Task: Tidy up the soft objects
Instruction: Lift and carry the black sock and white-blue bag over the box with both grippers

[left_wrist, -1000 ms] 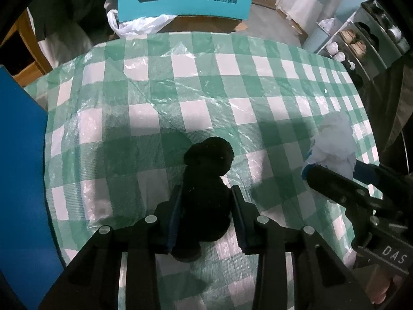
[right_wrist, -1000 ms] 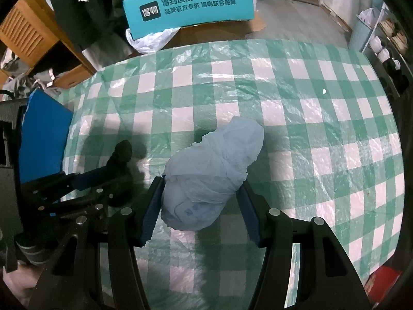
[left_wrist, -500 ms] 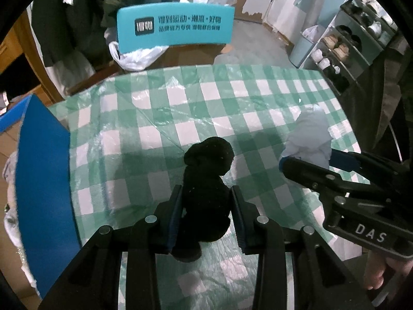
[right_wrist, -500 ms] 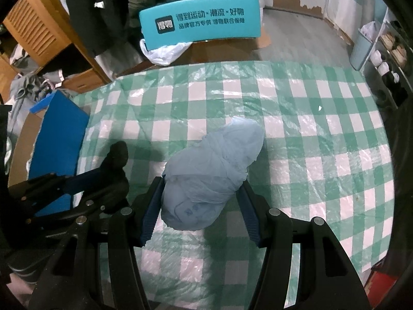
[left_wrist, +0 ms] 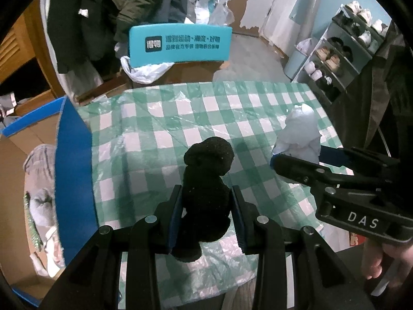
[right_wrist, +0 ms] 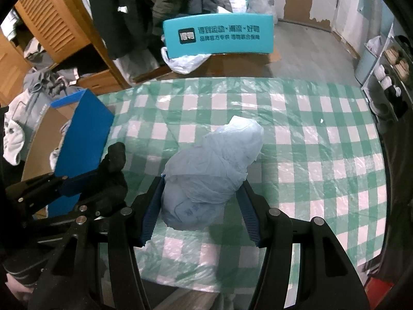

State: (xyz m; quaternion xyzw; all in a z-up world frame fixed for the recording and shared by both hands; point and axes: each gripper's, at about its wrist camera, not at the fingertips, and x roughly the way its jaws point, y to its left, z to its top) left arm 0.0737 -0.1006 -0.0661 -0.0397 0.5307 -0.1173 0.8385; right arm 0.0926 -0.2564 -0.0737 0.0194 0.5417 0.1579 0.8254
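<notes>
Both soft things were off the table (left_wrist: 165,118) and up in the air, so the step in hand looked like the carry: picked up, not yet put away.

The left hand-held gripper (left_wrist: 206,217) was partly shut, and its blue pads pinched a black toy (left_wrist: 206,178) from both sides. The toy stood up between the pads, with its round head poking out past the tips. It hung over the near side of the table.

The right hand-held gripper (right_wrist: 201,211) was spread wider, because its load was fatter. It squeezed a pale blue bundle (right_wrist: 211,170) wrapped in thin plastic. The bundle bulged out in front of the pads. It hung over the middle of the near edge of the table.

A blue box (left_wrist: 72,170) stood just past the left edge of the table. Some grey cloth (left_wrist: 38,178) already lay inside it. That box seemed the likely place for the soft things, though that was only a guess.

The next move would likely call for swinging each load over the left edge, above the open box, and then opening the pads. The black toy was nearer the box, so it would likely go first. The two hand-held grippers were close together, so they would need to take care not to bump.
</notes>
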